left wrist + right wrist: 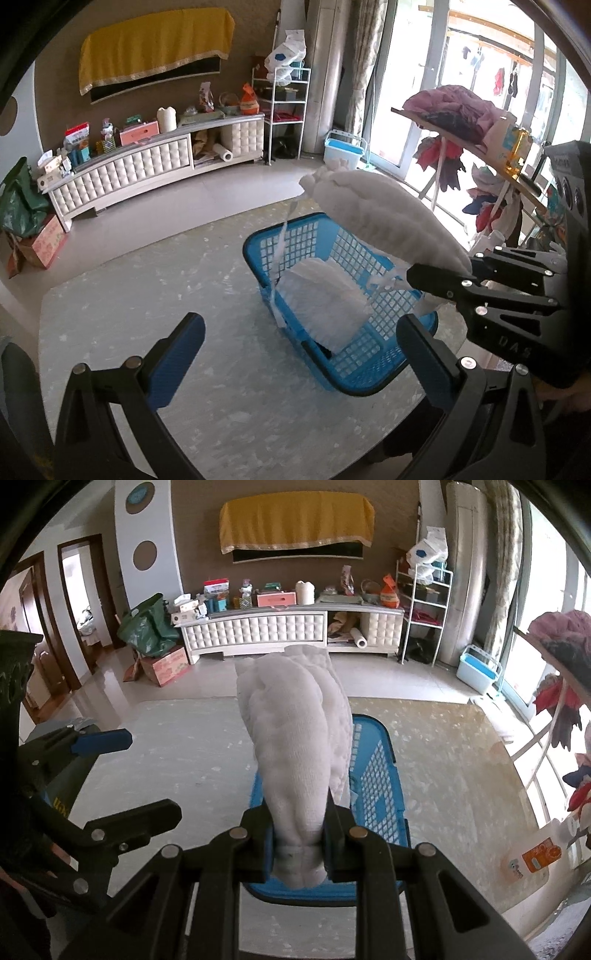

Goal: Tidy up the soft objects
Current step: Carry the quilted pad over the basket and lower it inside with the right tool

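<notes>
right now our right gripper [297,843] is clamped on one end of a rolled white towel [295,734], which sticks out in the air above the blue basket [354,373]. a folded white cloth [325,295] lies inside that basket, which sits on the pale counter [147,280]. our left gripper [299,354] hangs beside the basket, fingers spread apart, holding nothing.
</notes>
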The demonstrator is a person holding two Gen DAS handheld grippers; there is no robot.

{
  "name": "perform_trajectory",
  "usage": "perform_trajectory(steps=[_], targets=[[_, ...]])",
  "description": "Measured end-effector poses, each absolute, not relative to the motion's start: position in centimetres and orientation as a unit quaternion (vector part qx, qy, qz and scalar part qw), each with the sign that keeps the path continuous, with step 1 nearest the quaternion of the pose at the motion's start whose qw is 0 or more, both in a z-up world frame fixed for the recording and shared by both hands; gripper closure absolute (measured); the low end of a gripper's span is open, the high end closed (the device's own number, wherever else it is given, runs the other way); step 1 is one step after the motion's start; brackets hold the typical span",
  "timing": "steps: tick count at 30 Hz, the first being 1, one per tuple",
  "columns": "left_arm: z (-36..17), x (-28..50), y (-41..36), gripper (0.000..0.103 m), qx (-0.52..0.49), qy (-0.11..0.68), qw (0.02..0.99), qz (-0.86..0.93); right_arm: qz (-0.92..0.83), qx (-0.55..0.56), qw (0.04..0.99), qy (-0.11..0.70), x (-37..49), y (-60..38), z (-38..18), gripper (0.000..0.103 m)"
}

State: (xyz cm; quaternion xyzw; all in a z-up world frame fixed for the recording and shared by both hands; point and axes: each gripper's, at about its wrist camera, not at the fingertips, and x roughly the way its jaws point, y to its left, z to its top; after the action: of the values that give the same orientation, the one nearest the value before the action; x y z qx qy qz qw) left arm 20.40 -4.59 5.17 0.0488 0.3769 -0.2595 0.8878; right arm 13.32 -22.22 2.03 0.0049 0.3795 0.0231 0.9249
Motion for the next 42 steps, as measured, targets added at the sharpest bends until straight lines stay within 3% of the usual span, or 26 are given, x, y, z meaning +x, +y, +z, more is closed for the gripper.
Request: perform_trajectory(steps=[21,42], targets=[[-1.7,26.1,-7.2,0.0,0.053,0.439,0.86,-0.254,-0.013,0.031,0.896,0.443,16.7,-24.3,-2.7,0.084],[-5.2,28.0,-6.9,0.0,0.042,0.461,0.848,-0.256,0.002,0.033,0.863,0.503,19.2,-24.8,-5.9,0.081]])
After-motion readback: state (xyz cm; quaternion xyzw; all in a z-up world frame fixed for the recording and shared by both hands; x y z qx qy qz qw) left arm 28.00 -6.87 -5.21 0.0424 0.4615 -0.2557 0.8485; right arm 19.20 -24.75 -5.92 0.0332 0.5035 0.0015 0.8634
